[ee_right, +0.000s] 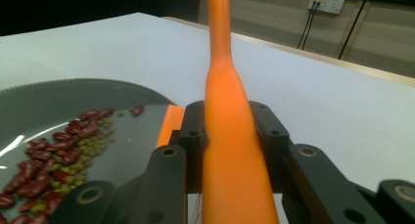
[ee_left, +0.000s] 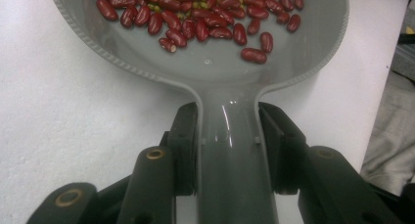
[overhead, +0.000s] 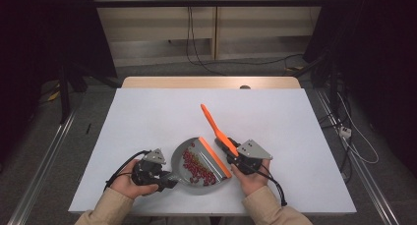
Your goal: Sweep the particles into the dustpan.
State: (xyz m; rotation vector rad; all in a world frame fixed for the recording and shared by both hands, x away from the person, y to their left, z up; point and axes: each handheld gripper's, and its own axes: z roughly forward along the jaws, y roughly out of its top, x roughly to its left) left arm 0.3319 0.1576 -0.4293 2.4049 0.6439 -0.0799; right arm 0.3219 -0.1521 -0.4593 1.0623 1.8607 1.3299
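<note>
A grey dustpan (overhead: 178,155) lies on the white table near the front edge, holding several red kidney beans (overhead: 197,168) mixed with small green beans. My left gripper (overhead: 166,179) is shut on the pan's handle; in the left gripper view both pads (ee_left: 182,136) press the grey handle (ee_left: 230,160), with the beans (ee_left: 205,18) heaped ahead. My right gripper (overhead: 231,155) is shut on an orange brush (overhead: 212,121), whose orange blade (overhead: 215,157) rests along the pan's right rim. In the right gripper view the orange handle (ee_right: 227,106) rises between the jaws, and the beans (ee_right: 58,150) lie to the left.
The white table cover (overhead: 147,112) stretches away behind and to both sides of the pan. A wooden edge (overhead: 211,81) runs along the far side. Cables (overhead: 354,136) lie on the floor at right, and metal rails flank the table.
</note>
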